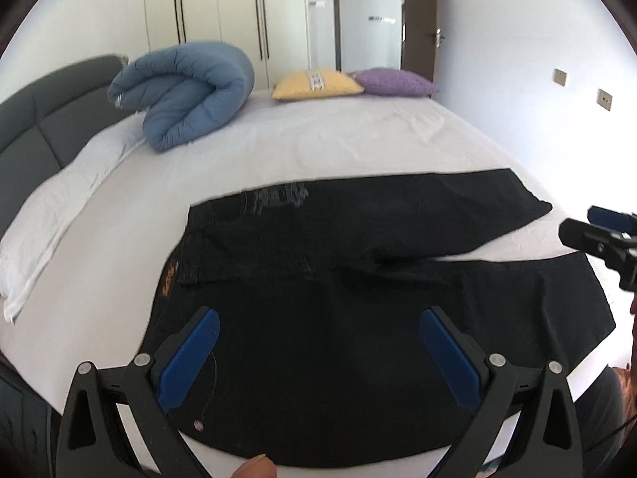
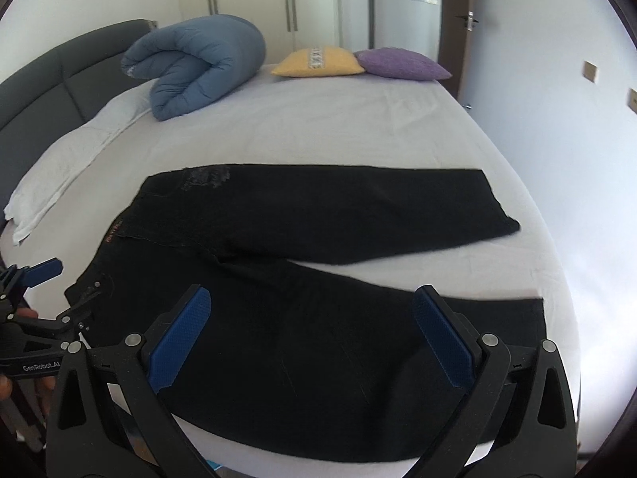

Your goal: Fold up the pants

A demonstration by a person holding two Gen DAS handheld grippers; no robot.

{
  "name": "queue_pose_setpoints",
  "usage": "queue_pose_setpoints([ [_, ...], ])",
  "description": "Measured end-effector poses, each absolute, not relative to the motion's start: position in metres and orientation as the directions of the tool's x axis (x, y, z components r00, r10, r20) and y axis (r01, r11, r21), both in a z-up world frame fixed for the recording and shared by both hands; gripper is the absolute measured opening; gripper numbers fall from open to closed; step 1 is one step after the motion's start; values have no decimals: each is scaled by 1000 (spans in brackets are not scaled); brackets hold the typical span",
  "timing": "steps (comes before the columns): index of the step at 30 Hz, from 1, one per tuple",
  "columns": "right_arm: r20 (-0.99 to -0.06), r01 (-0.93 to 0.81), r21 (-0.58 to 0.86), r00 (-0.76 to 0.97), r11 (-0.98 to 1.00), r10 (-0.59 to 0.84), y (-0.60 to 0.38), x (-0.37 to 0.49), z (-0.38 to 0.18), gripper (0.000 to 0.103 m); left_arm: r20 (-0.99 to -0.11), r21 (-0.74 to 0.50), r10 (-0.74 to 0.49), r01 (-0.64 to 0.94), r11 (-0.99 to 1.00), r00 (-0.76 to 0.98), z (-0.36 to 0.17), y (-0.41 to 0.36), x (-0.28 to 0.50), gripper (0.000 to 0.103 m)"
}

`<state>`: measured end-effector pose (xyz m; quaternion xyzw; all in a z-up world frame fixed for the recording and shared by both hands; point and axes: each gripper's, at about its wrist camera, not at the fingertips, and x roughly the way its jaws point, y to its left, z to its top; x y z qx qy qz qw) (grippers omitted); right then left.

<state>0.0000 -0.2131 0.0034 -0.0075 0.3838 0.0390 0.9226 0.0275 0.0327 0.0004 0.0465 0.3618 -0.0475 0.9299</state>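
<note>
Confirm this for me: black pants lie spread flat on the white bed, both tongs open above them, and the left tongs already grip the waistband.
Not quite. The left tongs grip nothing: in the left wrist view their blue pads stand wide apart above the black pants. The rest holds: the pants lie spread on the white bed, and the right tongs are open too.

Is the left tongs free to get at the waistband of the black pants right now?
Probably yes: the left tongs hang open above the pants, and nothing covers the waistband.
</note>
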Motion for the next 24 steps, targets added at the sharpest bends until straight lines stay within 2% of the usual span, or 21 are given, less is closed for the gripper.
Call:
queue_pose_setpoints([
  [1, -700, -108, 10, 709, 994, 84, -214, 10, 7, 103, -645, 81, -45, 127, 989, 763, 5, 34, 29, 103],
  [3, -694, -159, 4, 710, 987, 117, -217, 33, 13, 103, -642, 110, -9, 104, 989, 767, 6, 41, 40, 103],
  [7, -689, -230, -40, 711, 972, 140, -216, 86, 18, 103, -748, 40, 39, -13, 999, 662, -6, 77, 91, 103],
  [9, -698, -269, -58, 700, 961, 154, -215, 117, 16, 103, -772, 19, 50, -55, 998, 634, -12, 95, 120, 103],
  [14, -769, -332, -27, 610, 943, 193, -224, 220, -10, 103, -757, 215, 156, 16, 976, 635, -26, 112, 202, 103],
  [19, -805, -421, -56, 555, 905, 209, -213, 303, -43, 103, -802, 184, 14, 225, 957, 597, -37, 125, 287, 103],
  [21, -828, -469, -27, 505, 883, 243, -206, 326, -56, 103, -830, 127, -77, 322, 938, 552, -43, 130, 324, 94],
  [23, -827, -516, -15, 487, 856, 280, -201, 344, -62, 101, -862, 57, -155, 397, 916, 482, -54, 132, 351, 67],
  [24, -823, -540, -3, 480, 841, 305, -197, 347, -63, 96, -879, 52, -160, 423, 905, 450, -61, 133, 364, 64],
])
